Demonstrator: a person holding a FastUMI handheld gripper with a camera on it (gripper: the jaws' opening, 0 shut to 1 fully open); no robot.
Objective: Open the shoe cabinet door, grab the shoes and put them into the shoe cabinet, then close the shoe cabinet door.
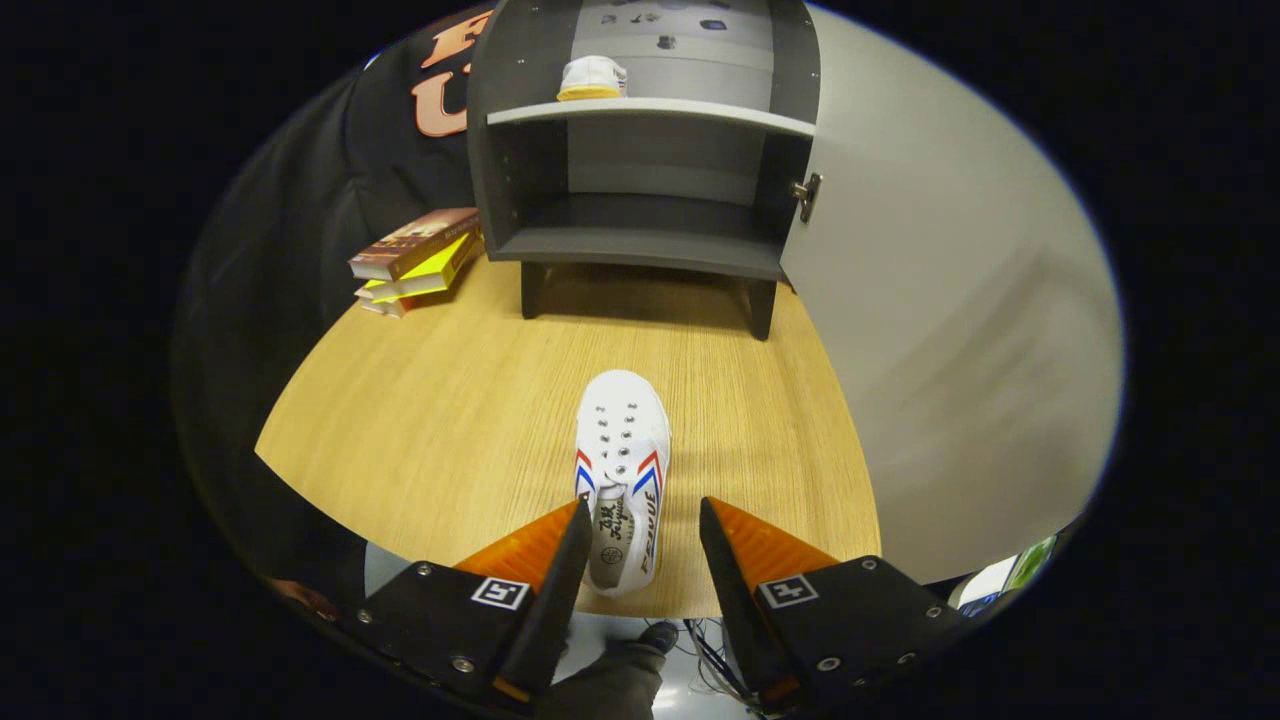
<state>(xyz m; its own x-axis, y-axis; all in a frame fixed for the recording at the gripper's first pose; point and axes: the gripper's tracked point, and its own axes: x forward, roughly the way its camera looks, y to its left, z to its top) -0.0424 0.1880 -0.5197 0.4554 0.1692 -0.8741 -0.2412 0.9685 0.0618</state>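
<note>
The gripper (pixel 640 520) stood wide open and held nothing. Its two fingers were spread to either side of the heel of a white shoe (pixel 622 470), which lay flat on the wooden table (pixel 450 420) with its toe pointing away toward the cabinet. The heel end sat between the fingertips, though whether either finger touched it could not be told; a gap seemed to show on the right side.

Beyond the shoe the table was bare up to the shoe cabinet (pixel 640 240), which stood on short legs at the far side. Its door (pixel 930 330) was swung fully open to the right, with a hinge (pixel 806 195) showing at the edge. A second shoe (pixel 592 78) already rested on the upper shelf (pixel 650 112); the lower compartment looked empty. A stack of books (pixel 412 258) lay just left of the cabinet.

Judging by this, the door step was done and one shoe was stowed; the step in hand was grabbing the remaining shoe. The next move likely called for easing forward a little, closing both fingers on the shoe's sides near the heel, then lifting it clear and carrying it straight ahead into the cabinet.
</note>
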